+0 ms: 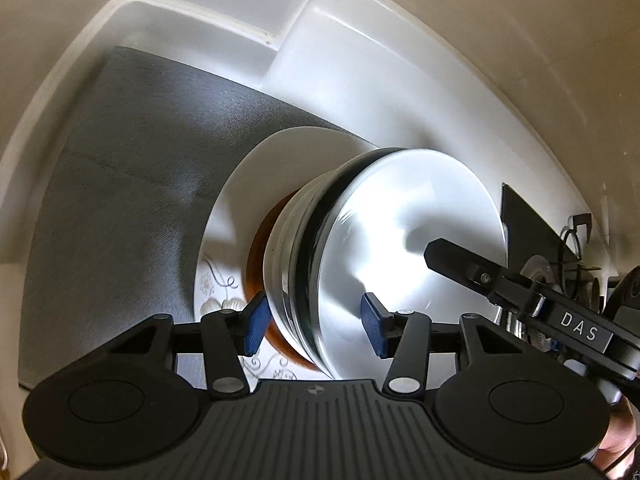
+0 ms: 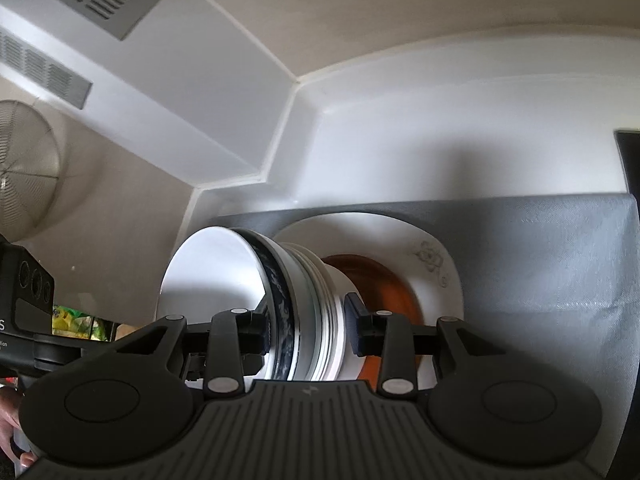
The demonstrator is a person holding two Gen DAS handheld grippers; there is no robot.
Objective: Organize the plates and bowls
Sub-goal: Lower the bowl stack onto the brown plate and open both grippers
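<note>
At the bottom of both frames my left gripper (image 1: 316, 326) and right gripper (image 2: 306, 330) each clamp the rim of the bowl stack (image 1: 352, 264) from opposite sides, I judge for balance; it rests on the plates (image 1: 228, 248), frame centre, upon the grey mat (image 1: 120, 184).

Left gripper (image 1: 316, 330): matte black body, ribbed dark-grey plate at centre with a small cross-in-circle logo, two large round black discs either side. Black linkage arms, silver round pivot pins. Fingers end in blue textured pads (image 1: 256, 326). Right gripper (image 2: 306, 330): same build, black body, ribbed plate, round discs, silver pins, pads look dark navy. In the left wrist view the other gripper's black arm shows a small screw and white lettering "DAS" on a grey label. Bare skin of a hand (image 1: 618, 436) at lower right edge; fingers (image 2: 12, 436) visible lower left in right wrist view.
</note>
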